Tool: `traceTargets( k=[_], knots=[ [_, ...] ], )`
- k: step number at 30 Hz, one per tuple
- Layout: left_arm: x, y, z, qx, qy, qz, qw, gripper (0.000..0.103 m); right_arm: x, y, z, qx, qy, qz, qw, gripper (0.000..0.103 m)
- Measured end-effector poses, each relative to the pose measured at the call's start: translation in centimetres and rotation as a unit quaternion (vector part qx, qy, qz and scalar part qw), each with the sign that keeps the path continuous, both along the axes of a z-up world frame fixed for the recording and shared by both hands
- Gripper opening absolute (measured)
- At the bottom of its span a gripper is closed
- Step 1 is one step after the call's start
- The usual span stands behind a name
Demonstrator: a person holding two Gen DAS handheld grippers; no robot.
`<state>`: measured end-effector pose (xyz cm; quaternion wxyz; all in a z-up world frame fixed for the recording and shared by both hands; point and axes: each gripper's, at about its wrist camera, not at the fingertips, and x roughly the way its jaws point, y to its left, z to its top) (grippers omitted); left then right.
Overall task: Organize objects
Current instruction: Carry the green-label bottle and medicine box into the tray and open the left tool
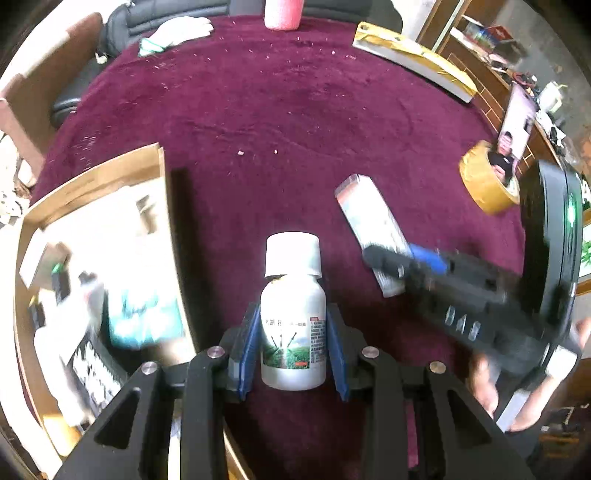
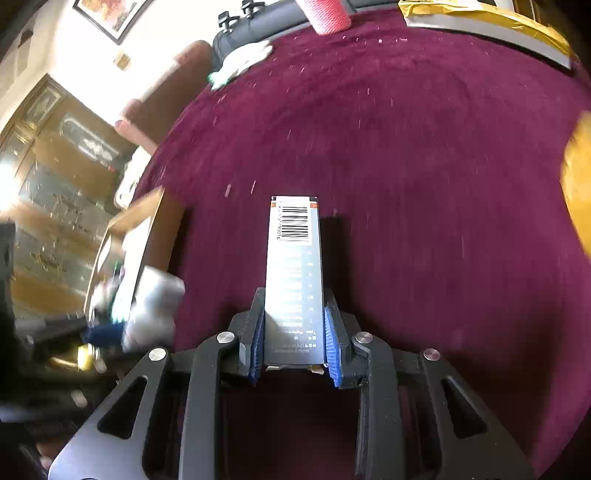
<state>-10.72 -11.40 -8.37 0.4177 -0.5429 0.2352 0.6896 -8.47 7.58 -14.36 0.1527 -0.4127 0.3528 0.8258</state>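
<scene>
The left tongs (image 1: 293, 347) hold a white bottle (image 1: 293, 314) between the pads; the right tongs (image 2: 293, 339) clamp a slim box (image 2: 293, 273) above the surface (image 1: 295, 129).

Tablecloth (image 1: 295, 110): deep maroon, flecked with pale crumbs. Bottle (image 1: 293, 325): white body and cap, label with green field picture and red-edged text panel. Slim box (image 2: 293, 273): silver-grey, black barcode on white, orange corner marks. Tape roll (image 1: 487, 177), at 3 o'clock: yellow-tan. Cardboard box (image 1: 92, 177), at 9 o'clock: plain brown. Cylinder (image 1: 282, 14), at 12 o'clock: pink. Gripper pads (image 1: 247, 350): blue on black.
</scene>
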Motion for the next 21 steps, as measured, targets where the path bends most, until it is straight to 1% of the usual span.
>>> traceTargets(
  k=[1,2,5,8,10,11,13,14,16,18,19,21],
  knots=[
    [1.1,-0.9,0.4,0.013,0.003,-0.002,0.9999,0.034,0.9,-1.2,0.1,0.009,-0.002,0.003,1.000,0.027],
    [1.9,-1.7,0.6,0.021,0.003,-0.004,0.9998,0.034,2.0,-2.3,0.1,0.006,-0.001,0.003,1.000,0.027],
    [3.7,-3.4,0.6,0.039,-0.013,-0.012,0.9991,0.034,4.1,-5.0,0.4,0.001,0.008,0.005,1.000,0.027],
    [4.3,-5.1,0.8,0.049,-0.005,-0.006,0.9988,0.034,5.3,-7.7,1.6,0.005,0.023,0.017,1.000,0.027],
    [3.9,-6.3,0.7,0.056,-0.025,0.001,0.9981,0.034,5.7,-9.0,2.5,0.027,0.026,0.022,0.999,0.027],
    [3.6,-6.8,0.8,0.064,-0.028,0.000,0.9976,0.034,5.7,-9.8,3.0,0.036,0.026,0.024,0.999,0.027],
    [3.0,-8.2,0.9,0.075,-0.025,0.017,0.9967,0.034,5.3,-10.8,3.7,0.045,0.036,0.038,0.998,0.027],
    [2.9,-8.5,1.0,0.080,-0.025,0.018,0.9964,0.034,4.9,-11.0,3.8,0.044,0.035,0.041,0.998,0.027],
    [1.8,-9.9,0.9,0.082,-0.033,0.039,0.9953,0.034,4.1,-11.7,4.0,0.045,0.035,0.049,0.997,0.027],
    [1.1,-10.8,1.0,0.088,-0.037,0.046,0.9944,0.034,3.3,-12.4,4.4,0.057,0.031,0.057,0.996,0.027],
    [0.5,-11.6,1.1,0.089,-0.042,0.059,0.9934,0.034,2.9,-12.7,4.6,0.059,0.032,0.065,0.996,0.027],
    [0.1,-12.6,1.6,0.099,-0.043,0.063,0.9922,0.034,2.2,-13.6,4.9,0.062,0.034,0.081,0.994,0.027]
  ],
)
